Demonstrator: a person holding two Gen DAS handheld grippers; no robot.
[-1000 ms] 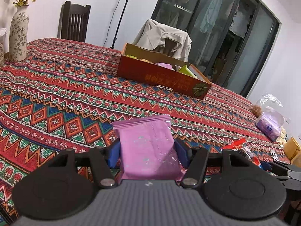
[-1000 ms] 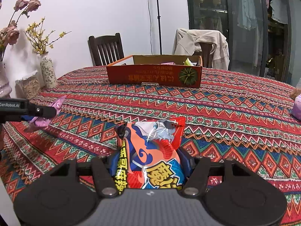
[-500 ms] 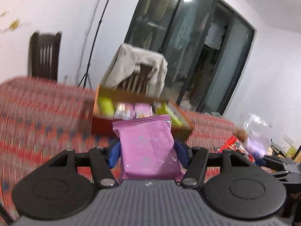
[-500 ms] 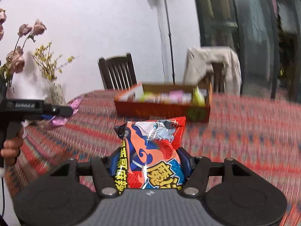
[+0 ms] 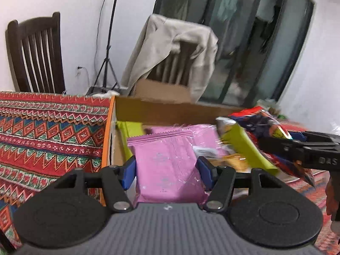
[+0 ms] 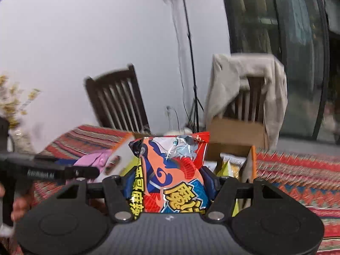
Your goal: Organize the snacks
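My left gripper (image 5: pixel 166 171) is shut on a pink snack packet (image 5: pixel 167 165) and holds it over the near edge of the orange cardboard box (image 5: pixel 109 127). The box holds pink packets (image 5: pixel 197 131) and green packets (image 5: pixel 130 127). My right gripper (image 6: pixel 169 182) is shut on a red, orange and blue snack bag (image 6: pixel 172 170) above the same box (image 6: pixel 250 159). The right gripper also shows at the right of the left wrist view (image 5: pixel 297 148), and the left gripper at the left of the right wrist view (image 6: pixel 63 173).
The table wears a red patterned cloth (image 5: pixel 42 131). A dark wooden chair (image 5: pixel 36 53) and a chair draped with a beige jacket (image 5: pixel 176 48) stand behind the box. A tripod stand (image 5: pixel 108 53) is at the wall. A vase of flowers (image 6: pixel 14 116) stands at the far left.
Both grippers have moved forward across the table to the box, each still holding its packet. The box now fills the near view below both.
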